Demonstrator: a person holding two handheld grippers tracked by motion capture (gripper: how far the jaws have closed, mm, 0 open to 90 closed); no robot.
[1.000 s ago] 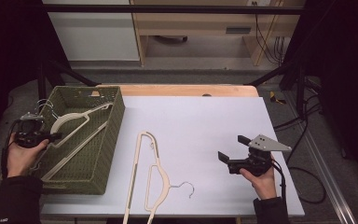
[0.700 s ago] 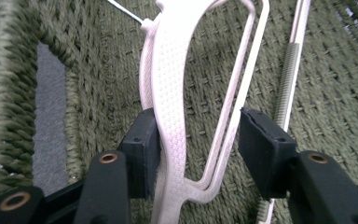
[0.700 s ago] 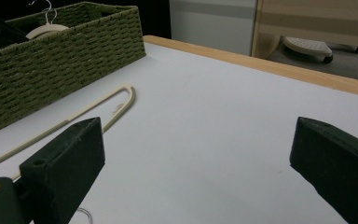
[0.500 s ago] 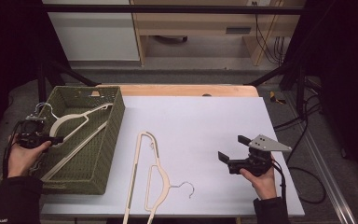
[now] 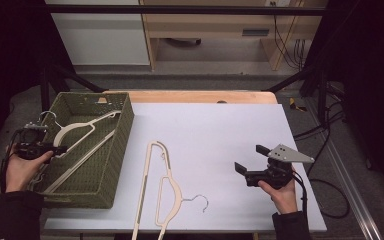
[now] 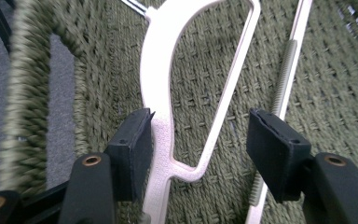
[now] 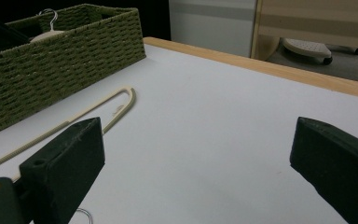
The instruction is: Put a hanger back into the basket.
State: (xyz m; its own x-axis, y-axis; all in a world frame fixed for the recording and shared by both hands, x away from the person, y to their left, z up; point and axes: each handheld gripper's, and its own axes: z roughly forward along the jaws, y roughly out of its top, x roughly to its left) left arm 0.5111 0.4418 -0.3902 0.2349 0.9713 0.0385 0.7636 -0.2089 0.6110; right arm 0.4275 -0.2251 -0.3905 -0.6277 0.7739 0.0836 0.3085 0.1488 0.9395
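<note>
A cream hanger [image 5: 80, 127] lies slanted in the green woven basket [image 5: 115, 150], its wire hook near the basket's far left rim. My left gripper [image 5: 55, 149] reaches in over the left rim. In the left gripper view its jaws have just been opening and the left gripper [image 6: 200, 135] stands open. The hanger's neck [image 6: 161, 70] lies between the jaws, close against the left pad [image 6: 135, 144] and well clear of the right pad. A second cream hanger [image 5: 152, 185] lies flat on the white table. My right gripper [image 5: 250, 159] hovers open and empty at the table's right front.
In the right gripper view the right gripper [image 7: 198, 154] faces the table hanger's loop end [image 7: 116, 109] and the basket [image 7: 51, 74] beyond it. A bare wooden strip [image 5: 200, 96] edges the table's far side. Cables trail over the floor at right.
The left gripper's jaws have opened around the hanger in the basket, and the left hand has drifted slightly toward the person. The right gripper has kept still.
</note>
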